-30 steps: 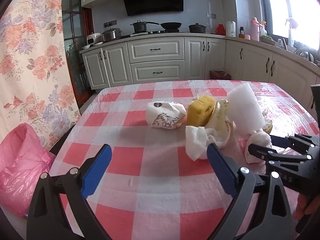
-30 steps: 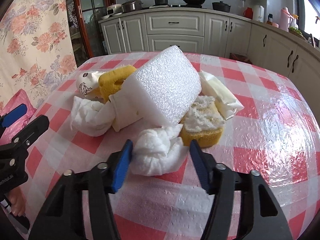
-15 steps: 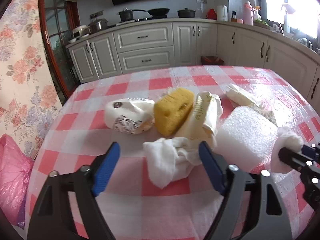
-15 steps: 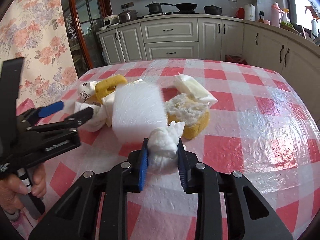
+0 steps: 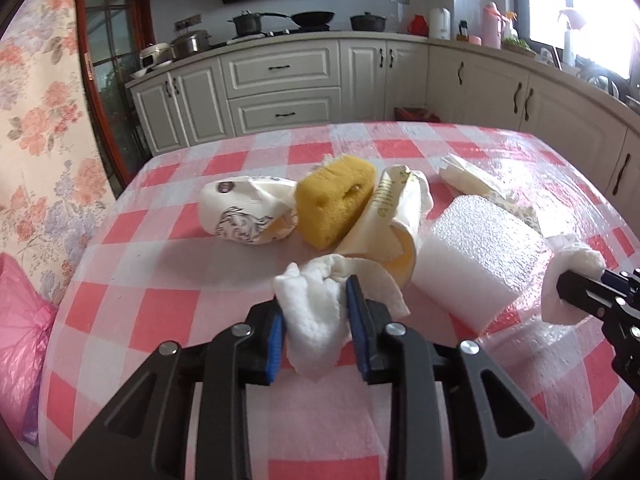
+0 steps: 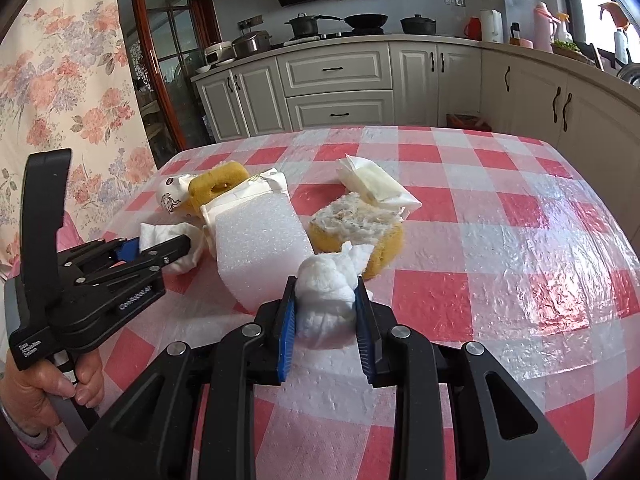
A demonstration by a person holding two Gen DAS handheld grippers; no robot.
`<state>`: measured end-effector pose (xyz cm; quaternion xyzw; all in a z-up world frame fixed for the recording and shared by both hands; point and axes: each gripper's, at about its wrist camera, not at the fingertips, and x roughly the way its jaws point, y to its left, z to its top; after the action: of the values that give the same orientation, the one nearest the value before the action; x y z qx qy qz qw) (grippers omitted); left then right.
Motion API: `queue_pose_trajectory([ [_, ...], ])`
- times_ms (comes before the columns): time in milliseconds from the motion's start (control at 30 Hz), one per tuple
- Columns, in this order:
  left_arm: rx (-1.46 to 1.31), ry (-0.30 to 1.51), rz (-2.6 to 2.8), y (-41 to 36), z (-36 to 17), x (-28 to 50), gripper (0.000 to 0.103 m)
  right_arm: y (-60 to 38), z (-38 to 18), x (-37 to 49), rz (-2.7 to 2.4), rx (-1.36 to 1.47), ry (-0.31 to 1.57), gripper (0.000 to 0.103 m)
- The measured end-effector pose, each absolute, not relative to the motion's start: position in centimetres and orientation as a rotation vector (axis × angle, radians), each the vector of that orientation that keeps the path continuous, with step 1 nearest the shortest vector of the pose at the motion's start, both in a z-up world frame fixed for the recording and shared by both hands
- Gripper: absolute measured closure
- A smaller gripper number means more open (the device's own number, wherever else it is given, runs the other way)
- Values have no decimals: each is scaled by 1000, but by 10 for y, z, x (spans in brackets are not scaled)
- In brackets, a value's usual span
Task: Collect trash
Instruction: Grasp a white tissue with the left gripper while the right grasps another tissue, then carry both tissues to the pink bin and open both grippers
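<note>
A heap of trash lies on the red-checked table [image 5: 152,312]. My left gripper [image 5: 316,304] has its jaws closing, and the blue pads press on a crumpled white tissue [image 5: 308,332] that rests on the cloth. My right gripper [image 6: 326,292] is shut on a knotted tissue ball [image 6: 332,276], also seen at the right edge of the left wrist view as the tissue ball [image 5: 576,260]. Behind lie a yellow sponge [image 5: 334,200], a crushed paper cup [image 5: 244,212], a cream wrapper [image 5: 388,216] and a white foam block [image 5: 472,256].
A second sponge with white residue [image 6: 356,224] and a white plastic packet [image 6: 376,184] lie further right. A pink bag [image 5: 20,320] hangs off the table's left side. A hand [image 6: 36,392] holds the left gripper. Kitchen cabinets [image 5: 284,88] stand beyond the table.
My left gripper moved forward over the crumpled tissue and closed on it. My right gripper closed on the tissue ball. The foam block fell from leaning to lying flat.
</note>
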<state>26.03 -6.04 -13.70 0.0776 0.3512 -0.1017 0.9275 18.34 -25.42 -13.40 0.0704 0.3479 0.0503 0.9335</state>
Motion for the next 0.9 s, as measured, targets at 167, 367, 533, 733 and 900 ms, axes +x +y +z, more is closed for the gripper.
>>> queue_pose_trajectory([
  [167, 126, 674, -183, -49, -127, 241, 77, -251, -134, 180, 99, 139, 700, 74],
  [367, 106, 637, -163, -34, -119, 217, 77, -243, -132, 173, 113, 115, 683, 74],
  [533, 84, 635, -151, -21, -119, 203, 77, -241, -133, 169, 117, 121, 678, 74],
  [733, 85, 601, -133, -11, -115, 182, 77, -235, -122, 162, 145, 109, 637, 74],
  [900, 90, 551, -118, -6, -105, 166, 77, -223, -111, 153, 177, 82, 592, 74],
])
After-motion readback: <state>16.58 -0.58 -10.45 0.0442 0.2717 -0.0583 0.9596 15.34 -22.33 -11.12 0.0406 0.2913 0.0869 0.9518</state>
